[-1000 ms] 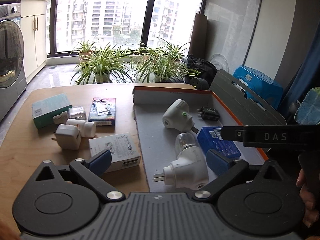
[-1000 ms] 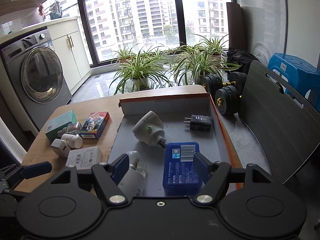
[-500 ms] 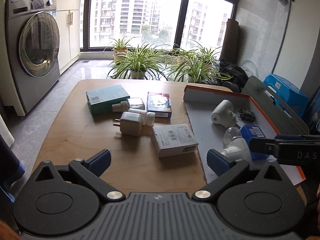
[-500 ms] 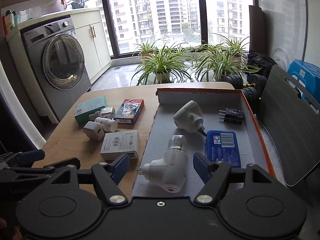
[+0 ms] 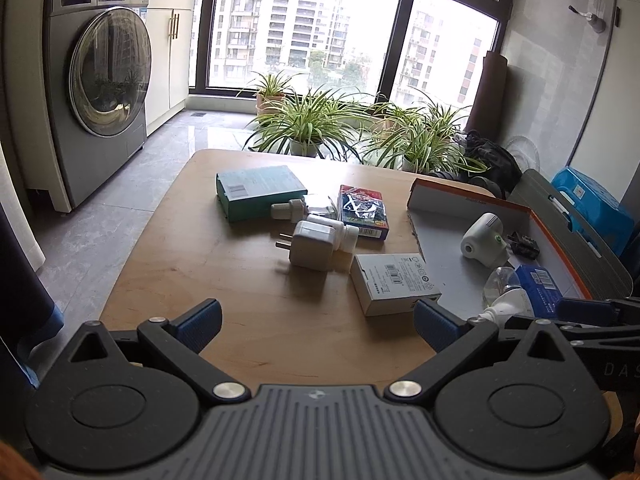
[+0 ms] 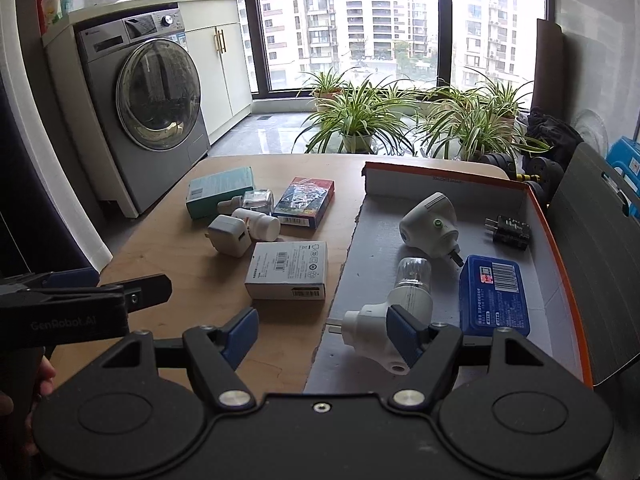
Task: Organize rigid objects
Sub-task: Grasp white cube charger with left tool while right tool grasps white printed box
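Observation:
An orange-rimmed cardboard tray [image 6: 536,216] on the wooden table [image 5: 208,280] holds a white round plug-in device [image 6: 428,226], a black adapter [image 6: 510,232], a blue box [image 6: 494,294] and a white plug-in unit with a clear bottle [image 6: 384,320]. Left of the tray lie a white box [image 5: 394,288], a white plug adapter [image 5: 312,246], a white bottle [image 5: 340,234], a card pack [image 5: 362,210] and a teal box [image 5: 258,192]. My left gripper [image 5: 316,322] is open over bare table, short of the white box. My right gripper [image 6: 322,332] is open above the tray's near left edge, holding nothing.
A washing machine [image 5: 104,80] and cabinets stand at the left. Potted plants [image 5: 312,124] line the window beyond the table. A grey board [image 6: 592,240] leans at the tray's right, with dumbbells [image 6: 540,168] and a blue stool [image 5: 592,200] behind it.
Both grippers have swung left. The left one went from over the tray to over the bare table. The right one went from above the blue box to the tray's left edge.

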`<state>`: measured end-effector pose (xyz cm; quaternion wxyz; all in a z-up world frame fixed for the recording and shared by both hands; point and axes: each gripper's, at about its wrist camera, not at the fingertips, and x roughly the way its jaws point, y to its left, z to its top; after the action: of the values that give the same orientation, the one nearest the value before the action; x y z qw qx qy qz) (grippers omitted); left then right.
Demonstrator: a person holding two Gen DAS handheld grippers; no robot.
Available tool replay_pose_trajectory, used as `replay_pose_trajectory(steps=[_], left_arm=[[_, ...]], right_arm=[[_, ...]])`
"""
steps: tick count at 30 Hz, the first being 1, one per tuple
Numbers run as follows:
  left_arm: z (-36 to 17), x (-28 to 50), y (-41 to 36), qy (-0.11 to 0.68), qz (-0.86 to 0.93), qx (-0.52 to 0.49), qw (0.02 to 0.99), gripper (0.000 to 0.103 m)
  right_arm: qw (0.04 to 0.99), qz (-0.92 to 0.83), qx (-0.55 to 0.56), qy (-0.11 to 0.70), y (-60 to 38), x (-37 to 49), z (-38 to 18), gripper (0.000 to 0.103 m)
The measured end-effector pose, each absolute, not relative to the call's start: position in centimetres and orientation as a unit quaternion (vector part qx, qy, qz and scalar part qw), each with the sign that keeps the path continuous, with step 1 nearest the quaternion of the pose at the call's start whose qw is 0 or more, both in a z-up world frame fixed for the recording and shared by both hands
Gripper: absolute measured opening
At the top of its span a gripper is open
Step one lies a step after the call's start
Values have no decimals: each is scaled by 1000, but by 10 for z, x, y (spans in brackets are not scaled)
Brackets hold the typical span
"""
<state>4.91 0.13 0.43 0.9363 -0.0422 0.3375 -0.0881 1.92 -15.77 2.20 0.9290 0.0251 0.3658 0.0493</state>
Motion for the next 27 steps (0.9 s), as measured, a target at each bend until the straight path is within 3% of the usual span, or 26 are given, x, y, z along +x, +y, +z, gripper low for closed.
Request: replay_pose_trajectory(steps=[27], left_arm=[[-36,144,-2,350,-83,-3,933,103]], right_arm=[[917,48,41,394,-163,49,-5,84]])
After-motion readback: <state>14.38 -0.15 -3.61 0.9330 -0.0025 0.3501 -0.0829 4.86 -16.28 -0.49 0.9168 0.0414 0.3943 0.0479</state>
